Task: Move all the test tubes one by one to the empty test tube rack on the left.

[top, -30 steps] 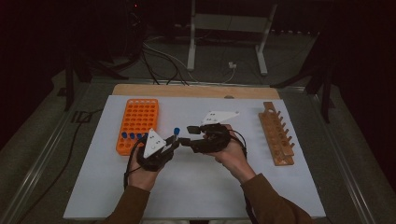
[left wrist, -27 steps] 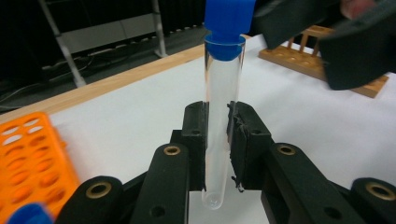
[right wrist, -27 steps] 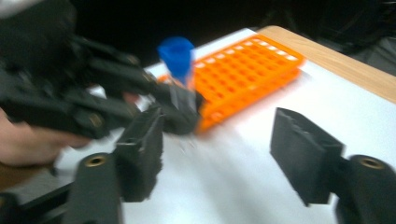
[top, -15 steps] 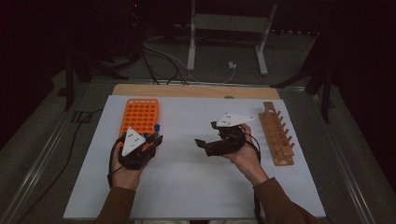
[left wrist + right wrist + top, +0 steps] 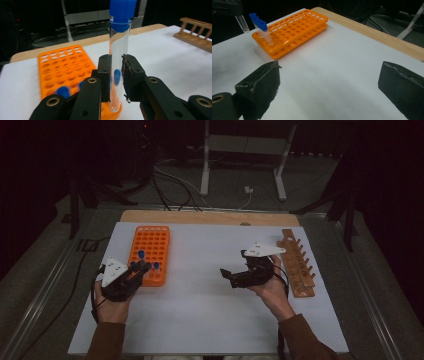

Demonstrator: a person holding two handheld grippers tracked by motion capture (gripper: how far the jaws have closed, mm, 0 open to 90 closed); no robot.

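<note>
My left gripper (image 5: pixel 139 269) is shut on a clear tube with a blue cap (image 5: pixel 119 50), held upright over the near end of the orange rack (image 5: pixel 150 242). In the left gripper view the pads clamp the tube's lower half, and its bottom hangs just above the orange rack (image 5: pixel 62 67). My right gripper (image 5: pixel 229 277) hovers over the white mat at centre right. Its jaws have just been opening and stand wide with nothing between them, as the right gripper (image 5: pixel 331 67) view shows. Several blue-capped tubes (image 5: pixel 260 25) stand at the orange rack's (image 5: pixel 297 27) near end.
A wooden peg rack (image 5: pixel 299 265) lies along the mat's right side, just beyond my right hand. The white mat (image 5: pixel 200 320) covers the table, with a wooden strip (image 5: pixel 200 216) at its far edge. Cables and a metal stand lie on the floor behind.
The grippers, close together at mat centre a second ago, have parted. The left one carried the tube left to the orange rack; the right one let go, opened and drew right.
</note>
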